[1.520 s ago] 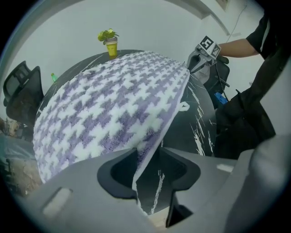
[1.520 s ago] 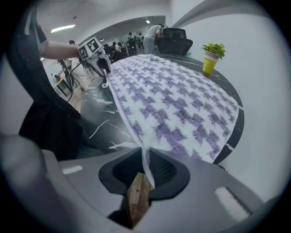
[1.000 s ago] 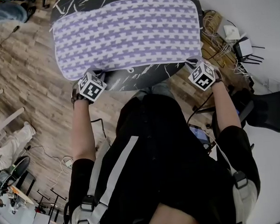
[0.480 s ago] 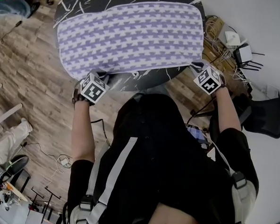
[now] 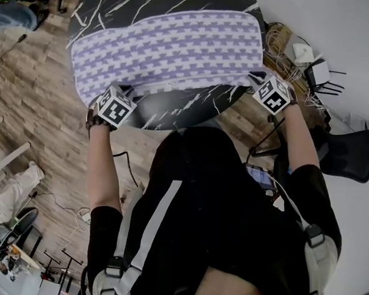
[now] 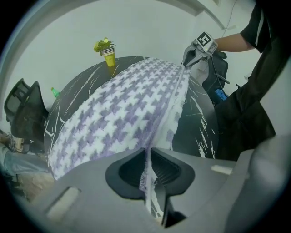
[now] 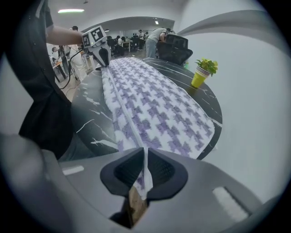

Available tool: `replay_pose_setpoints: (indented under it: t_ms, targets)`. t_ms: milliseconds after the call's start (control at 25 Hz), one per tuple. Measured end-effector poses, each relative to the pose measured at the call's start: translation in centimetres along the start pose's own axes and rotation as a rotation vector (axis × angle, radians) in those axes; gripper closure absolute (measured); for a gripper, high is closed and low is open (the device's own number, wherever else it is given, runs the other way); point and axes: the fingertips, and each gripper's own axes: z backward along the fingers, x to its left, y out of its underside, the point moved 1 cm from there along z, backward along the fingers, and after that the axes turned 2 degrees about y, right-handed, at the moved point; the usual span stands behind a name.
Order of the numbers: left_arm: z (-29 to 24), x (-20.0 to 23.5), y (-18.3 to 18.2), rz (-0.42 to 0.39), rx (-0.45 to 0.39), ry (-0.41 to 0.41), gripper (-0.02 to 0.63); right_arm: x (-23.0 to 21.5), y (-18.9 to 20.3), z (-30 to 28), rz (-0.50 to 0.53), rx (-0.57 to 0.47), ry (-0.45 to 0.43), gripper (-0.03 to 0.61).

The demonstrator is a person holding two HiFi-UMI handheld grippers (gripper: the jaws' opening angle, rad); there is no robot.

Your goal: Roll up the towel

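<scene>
**Materials and finish, quick pass**

- Towel [image 5: 166,51]: soft matt cloth with a nubby woven pile in a purple-and-white check, and a flatter plain hem band along the edge.
- Desk [image 5: 188,106]: black marble-look top with white veins, smooth and glossy.
- Floor [image 5: 39,121]: wood-look planks, matt and grainy.
- Left gripper [image 6: 150,170] and right gripper [image 7: 144,172]: smooth grey matt plastic shells.
- Fingers [image 6: 169,167]: black ribbed pads, rubbery-looking.
- Marker cube [image 5: 115,108]: matt black-and-white printed faces.
- Yellow pot [image 6: 110,58]: smooth with a slight sheen.
- Person's shirt [image 5: 212,198]: black matt cloth.
</scene>
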Motion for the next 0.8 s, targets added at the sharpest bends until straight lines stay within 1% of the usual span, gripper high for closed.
replay_pose_setpoints:
  t_ms: [200, 400, 440, 480, 520, 560, 640, 720, 800]
  targets:
    - [-1.1, 2.5, -1.2, 0.003, 0.028, -0.008, 0.554, -1.9, -0.8, -1.6, 0.04, 0.012, -0.003, 0.546]
    - [-1.7, 4.1, -1.4, 0.037, 0.024, -0.023, 0.555, -3.7, -1.6, -2.8, 0.049, 0.003, 0.0, 0.543]
    - [-1.9, 4.4, -1.4, 0.045, 0.023, -0.026, 0.54, -3.8, -1.5, -3.1, 0.048, 0.012, -0.006, 0.54]
    - [-2.0, 4.7, -1.5, 0.056, 0.022, -0.032, 0.523, -3.9, -1.3, -3.5, 0.045, 0.025, -0.011, 0.521]
    - [-2.1, 5.1, -1.5, 0.07, 0.015, -0.039, 0.523, -3.9, -1.0, -3.8, 0.039, 0.036, -0.014, 0.495]
    - [-2.2, 5.3, -1.6, 0.084, 0.006, -0.045, 0.523, -4.0, -0.8, -4.1, 0.03, 0.044, -0.015, 0.483]
    - [-2.4, 5.6, -1.6, 0.109, -0.008, -0.05, 0.525, -4.0, -0.6, -4.2, -0.002, 0.048, -0.018, 0.477]
    - [-2.8, 5.5, -1.5, 0.128, -0.024, -0.054, 0.54, -4.1, -0.5, -4.3, -0.026, 0.05, -0.02, 0.472]
    - [-3.1, 5.5, -1.4, 0.148, -0.039, -0.062, 0.546, -4.2, -0.8, -4.2, -0.01, 0.053, -0.013, 0.458]
